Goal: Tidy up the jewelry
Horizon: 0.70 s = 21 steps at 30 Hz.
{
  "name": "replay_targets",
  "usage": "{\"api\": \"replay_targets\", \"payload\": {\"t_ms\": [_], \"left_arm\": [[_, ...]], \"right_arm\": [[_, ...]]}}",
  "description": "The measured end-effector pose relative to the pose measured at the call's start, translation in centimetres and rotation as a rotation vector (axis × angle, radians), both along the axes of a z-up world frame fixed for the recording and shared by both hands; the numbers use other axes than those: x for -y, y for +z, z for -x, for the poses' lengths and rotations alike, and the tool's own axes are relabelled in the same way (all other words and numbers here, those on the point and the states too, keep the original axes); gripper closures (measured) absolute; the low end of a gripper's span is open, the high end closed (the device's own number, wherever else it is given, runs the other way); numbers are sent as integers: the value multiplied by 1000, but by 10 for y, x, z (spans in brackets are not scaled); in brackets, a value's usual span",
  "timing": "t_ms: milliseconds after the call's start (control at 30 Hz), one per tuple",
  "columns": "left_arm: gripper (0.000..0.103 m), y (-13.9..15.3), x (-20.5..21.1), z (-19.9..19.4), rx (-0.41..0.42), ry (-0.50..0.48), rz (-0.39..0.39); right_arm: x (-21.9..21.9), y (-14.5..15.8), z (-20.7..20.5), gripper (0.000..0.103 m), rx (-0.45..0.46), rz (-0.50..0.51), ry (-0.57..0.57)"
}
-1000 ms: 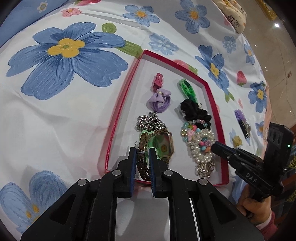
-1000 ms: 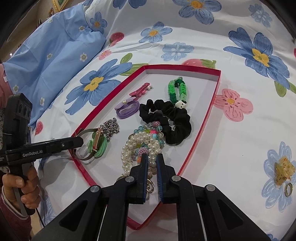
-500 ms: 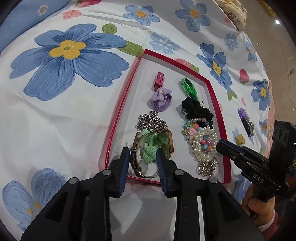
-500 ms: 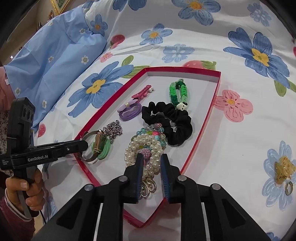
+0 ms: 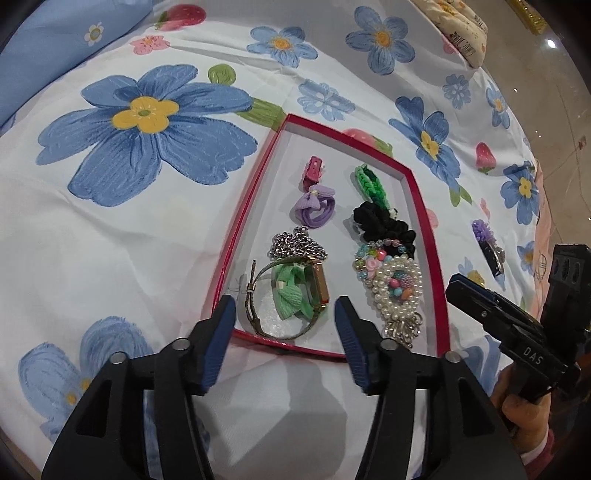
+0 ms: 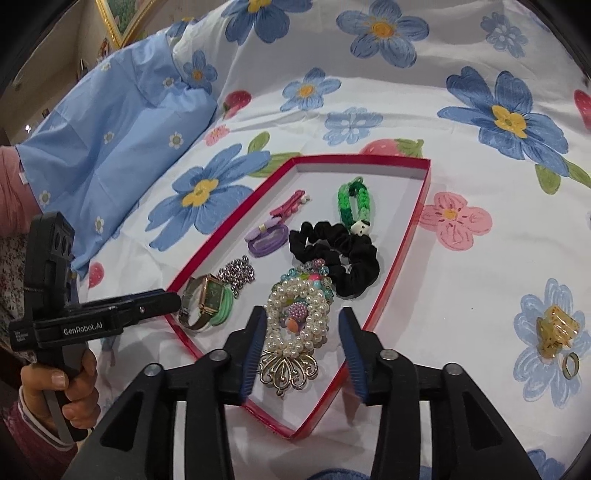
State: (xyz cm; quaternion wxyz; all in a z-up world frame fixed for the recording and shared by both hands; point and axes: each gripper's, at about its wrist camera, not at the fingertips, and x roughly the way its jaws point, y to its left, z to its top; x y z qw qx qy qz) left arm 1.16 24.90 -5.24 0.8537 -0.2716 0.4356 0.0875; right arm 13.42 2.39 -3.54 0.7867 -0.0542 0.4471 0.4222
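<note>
Left gripper reads "GenRobot.AI"; right gripper "DAS".

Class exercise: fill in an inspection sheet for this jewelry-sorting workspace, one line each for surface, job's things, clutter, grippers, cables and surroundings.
Surface: floral bedsheet, white with blue flowers.
Job's things: red tray holds watch, silver chain, purple hair tie, pink clip, green braided band, black scrunchie, pearl bracelets, silver brooch.
Clutter: yellow claw clip and ring lie on the sheet outside the tray.
Grippers: left hand-held gripper and right hand-held gripper, jaws opening, pressing on nothing.
Cables: nothing seen.
Surroundings: blue pillow, picture frame.
</note>
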Motion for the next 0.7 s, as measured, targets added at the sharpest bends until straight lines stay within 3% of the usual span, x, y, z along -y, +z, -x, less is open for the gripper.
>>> {"api": "replay_targets", "payload": {"t_ms": [67, 133, 300, 700], "left_arm": [[28, 6, 2, 6, 13, 14, -7], [20, 12, 5, 13, 32, 32, -9], [17, 22, 14, 29, 73, 51, -4], [10, 26, 42, 66, 108, 101, -26]], "right_arm": [[5, 4, 0, 48, -4, -24, -11], [12, 9, 2, 40, -5, -61, -24], [31, 16, 5, 29, -20, -156, -74], [71, 12, 33, 22, -60, -289, -122]]}}
